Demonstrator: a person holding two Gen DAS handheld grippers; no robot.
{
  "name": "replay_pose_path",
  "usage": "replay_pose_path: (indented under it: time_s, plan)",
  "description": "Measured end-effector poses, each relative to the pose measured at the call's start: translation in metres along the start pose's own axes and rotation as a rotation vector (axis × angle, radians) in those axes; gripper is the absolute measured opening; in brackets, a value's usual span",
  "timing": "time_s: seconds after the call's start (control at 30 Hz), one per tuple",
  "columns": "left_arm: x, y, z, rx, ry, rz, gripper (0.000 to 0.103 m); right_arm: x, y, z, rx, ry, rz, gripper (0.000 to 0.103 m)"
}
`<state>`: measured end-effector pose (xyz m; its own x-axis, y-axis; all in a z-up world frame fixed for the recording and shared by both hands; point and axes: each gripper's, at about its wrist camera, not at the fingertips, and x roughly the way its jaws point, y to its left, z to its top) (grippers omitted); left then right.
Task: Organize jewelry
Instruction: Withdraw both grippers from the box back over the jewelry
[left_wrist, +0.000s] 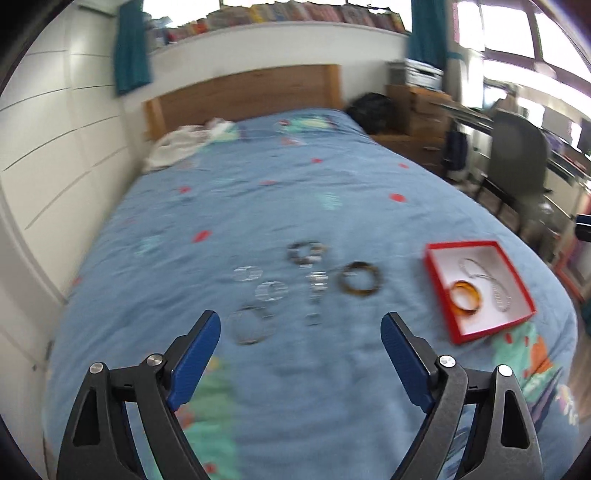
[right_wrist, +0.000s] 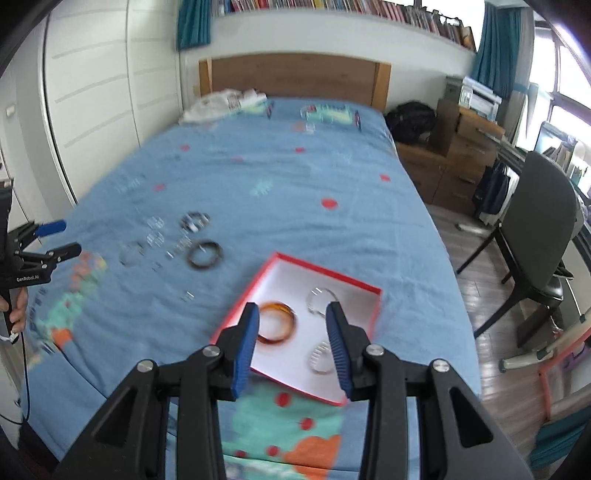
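Note:
A red box with a white inside (left_wrist: 515, 269) (right_wrist: 354, 284) lies on the blue bedspread and holds an amber bangle (left_wrist: 464, 297) (right_wrist: 277, 326) and clear bangles (right_wrist: 321, 295). Left of it on the cover lie a dark brown bangle (left_wrist: 360, 279) (right_wrist: 204, 254) and several clear and silver bangles (left_wrist: 271, 291) (right_wrist: 155, 240). My left gripper (left_wrist: 301, 328) hangs open above the cover, in front of the loose bangles, with nothing between its pads; in the right wrist view the left gripper (right_wrist: 61, 238) is at the far left. My right gripper (right_wrist: 293, 314) is open and empty above the box.
The bed (right_wrist: 258, 177) has a wooden headboard (right_wrist: 295, 74) and white cloth (right_wrist: 221, 101) near the pillow end. A white wardrobe (right_wrist: 92, 92) stands left. A dark chair (right_wrist: 535, 229), wooden drawers (right_wrist: 461, 155) and a black bag (right_wrist: 410, 118) stand right of the bed.

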<state>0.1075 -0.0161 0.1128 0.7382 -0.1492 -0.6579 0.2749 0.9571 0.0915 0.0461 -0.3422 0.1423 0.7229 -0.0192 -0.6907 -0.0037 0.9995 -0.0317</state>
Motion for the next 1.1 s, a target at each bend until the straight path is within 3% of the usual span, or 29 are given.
replay_pose_path:
  time_s: [0.23, 0.4, 0.77, 1.1]
  plan:
    - [-0.028, 0.07, -0.035, -0.127, -0.027, 0.095, 0.091, -0.008, 0.059, 0.012, 0.041, -0.092, 0.034, 0.036]
    - [-0.016, 0.086, -0.059, -0.169, 0.003, 0.13, 0.091, 0.014, 0.089, 0.011, 0.048, -0.087, 0.055, 0.036]
    - [0.05, 0.078, -0.089, -0.194, 0.064, 0.062, 0.09, 0.101, 0.131, -0.011, 0.068, -0.012, 0.092, 0.036]
    - [0.116, 0.062, -0.094, -0.191, 0.141, -0.041, 0.086, 0.186, 0.151, -0.04, 0.088, 0.094, 0.114, 0.035]
